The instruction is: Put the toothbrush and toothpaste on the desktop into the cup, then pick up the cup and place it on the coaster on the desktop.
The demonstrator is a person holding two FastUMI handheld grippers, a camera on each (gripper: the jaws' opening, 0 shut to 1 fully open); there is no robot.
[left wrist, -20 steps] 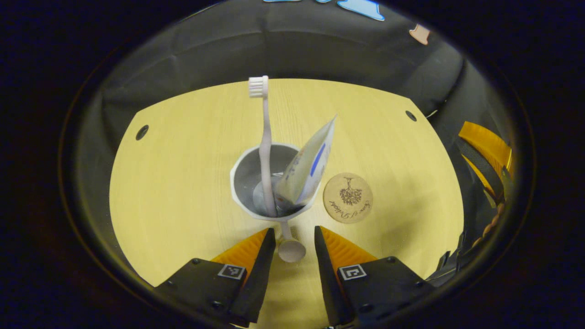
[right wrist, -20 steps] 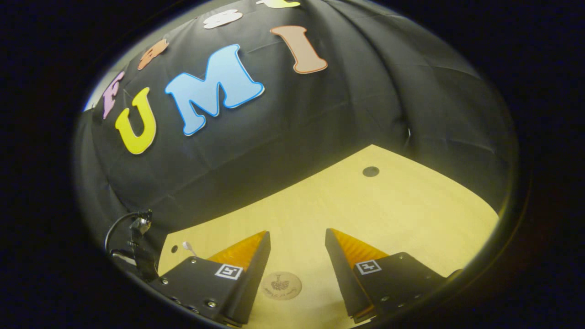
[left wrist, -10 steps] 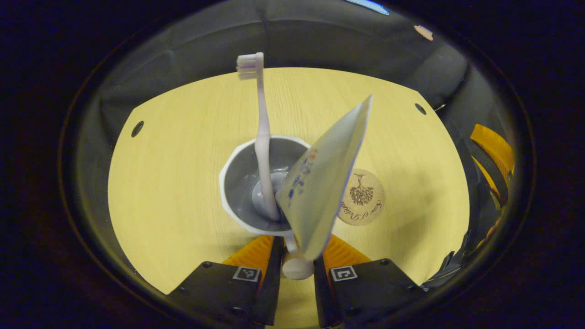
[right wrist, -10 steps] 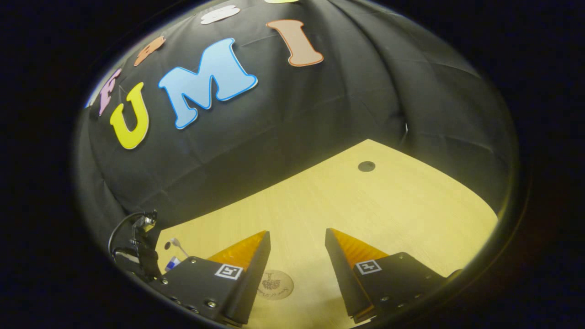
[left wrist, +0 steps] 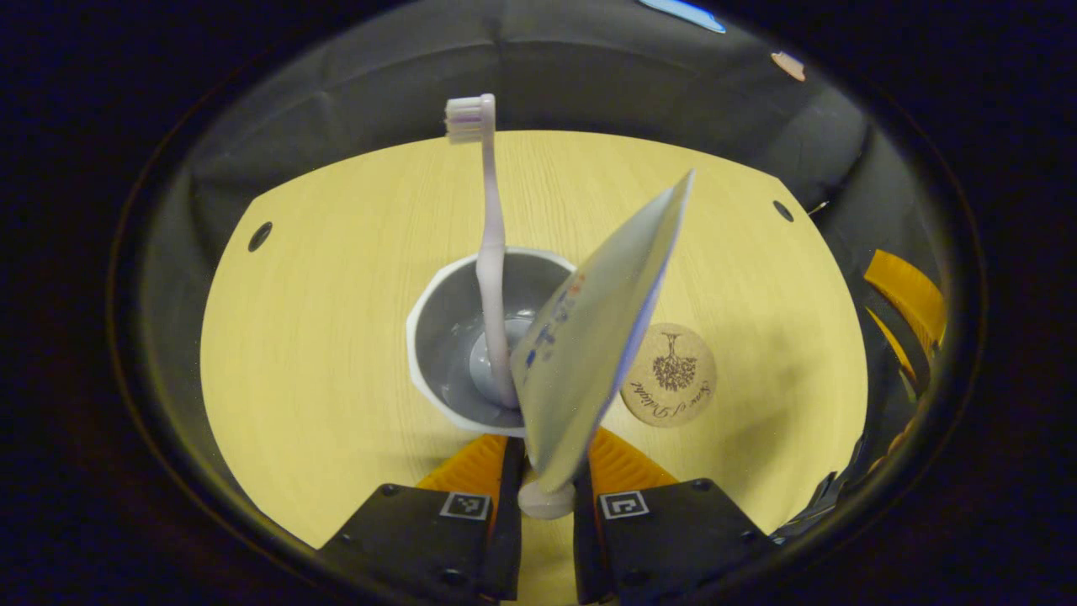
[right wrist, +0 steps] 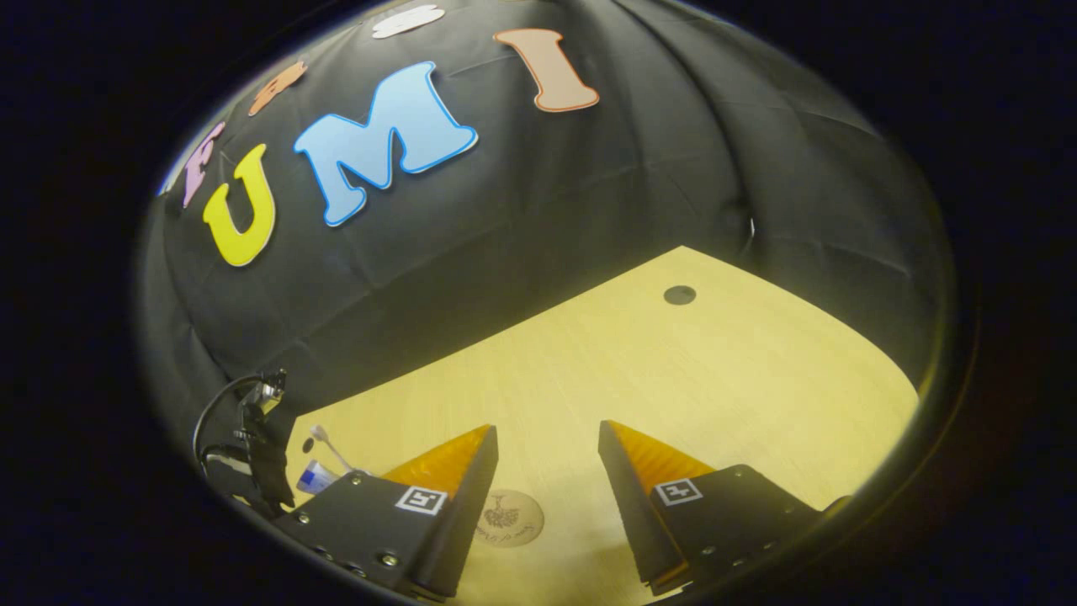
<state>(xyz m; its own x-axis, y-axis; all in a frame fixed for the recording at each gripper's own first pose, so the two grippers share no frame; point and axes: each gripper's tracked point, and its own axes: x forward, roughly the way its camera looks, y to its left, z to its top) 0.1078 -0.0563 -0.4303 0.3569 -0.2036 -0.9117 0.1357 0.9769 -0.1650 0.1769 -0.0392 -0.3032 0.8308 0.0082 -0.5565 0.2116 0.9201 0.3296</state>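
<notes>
Left gripper (left wrist: pixel 545 471) pinching the white cup's (left wrist: pixel 437 337) handle, toothbrush (left wrist: pixel 490 252) and toothpaste tube (left wrist: pixel 589 337) standing inside the cup, cork coaster (left wrist: pixel 669 374) just beside the cup, right gripper (right wrist: pixel 547 459) spread above the coaster.

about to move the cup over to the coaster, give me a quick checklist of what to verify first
1. Toothbrush in the cup: ok, it stands in it.
2. Toothpaste in the cup: ok, leaning far over the near rim.
3. Left gripper closed on the cup's handle: ok, fingers close on both sides.
4. Coaster bare: ok.
5. Right gripper out of the path: ok, open, near the coaster.
6. Cup off the desktop: cannot tell.
</notes>
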